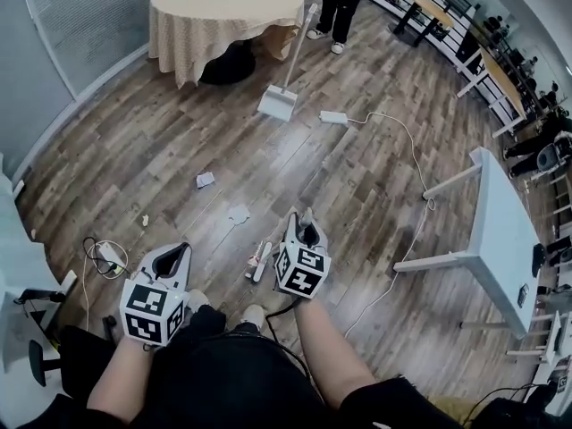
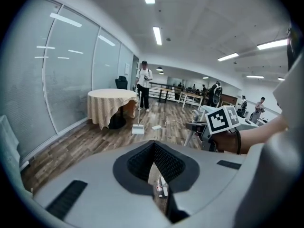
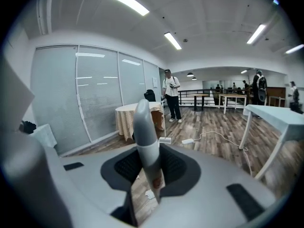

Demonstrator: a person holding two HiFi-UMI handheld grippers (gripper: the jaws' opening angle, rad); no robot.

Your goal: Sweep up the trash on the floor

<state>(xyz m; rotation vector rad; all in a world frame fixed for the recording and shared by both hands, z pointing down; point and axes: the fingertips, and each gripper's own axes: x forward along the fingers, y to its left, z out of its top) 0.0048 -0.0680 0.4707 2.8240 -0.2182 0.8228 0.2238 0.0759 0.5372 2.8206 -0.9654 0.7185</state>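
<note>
Right gripper (image 3: 149, 172) was clamped on an upright grey handle (image 3: 142, 122); left gripper (image 2: 160, 184) had its jaws together. Paper scraps (image 1: 205, 180) lay mid-frame on the wood floor (image 1: 357, 177). White dustpan (image 1: 276, 103) stood upper centre, contents too small to tell.

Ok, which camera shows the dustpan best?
Head view: the dustpan shows whole from above, on the floor by the table. The left gripper view shows it small and distant; in the right gripper view it peeks out beside the held handle.
</note>
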